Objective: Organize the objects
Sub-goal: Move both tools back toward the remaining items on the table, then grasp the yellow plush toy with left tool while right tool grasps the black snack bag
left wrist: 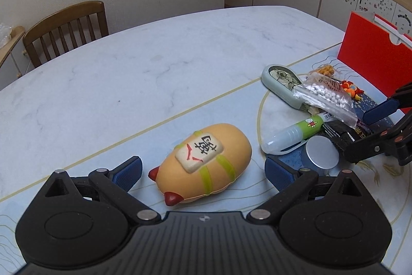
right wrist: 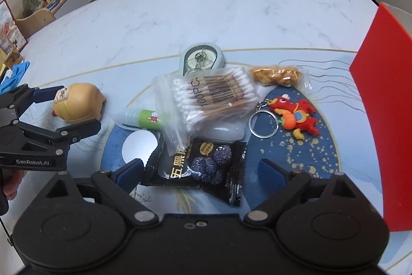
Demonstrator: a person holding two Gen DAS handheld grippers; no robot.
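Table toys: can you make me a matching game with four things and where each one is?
Things:
1. squishy toy
2. snack packet
3. swab bag
4. keychain

Places:
A. between the right hand-held gripper's open fingers
B. right of the swabs, on the mat
C. lying over the green case
D. between the left hand-held gripper's open fingers

Pairs: 1-D, 2-A, 3-C, 4-B

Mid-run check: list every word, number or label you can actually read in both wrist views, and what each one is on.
"GenRobot.AI": side of the left gripper.
"100PC": bag of cotton swabs, beside a barcode whose digits are too small.
Large Chinese characters, partly creased: black snack packet.
One black Chinese character: plaque on the orange squishy toy.
Barcode label on the green tube: too small to read.
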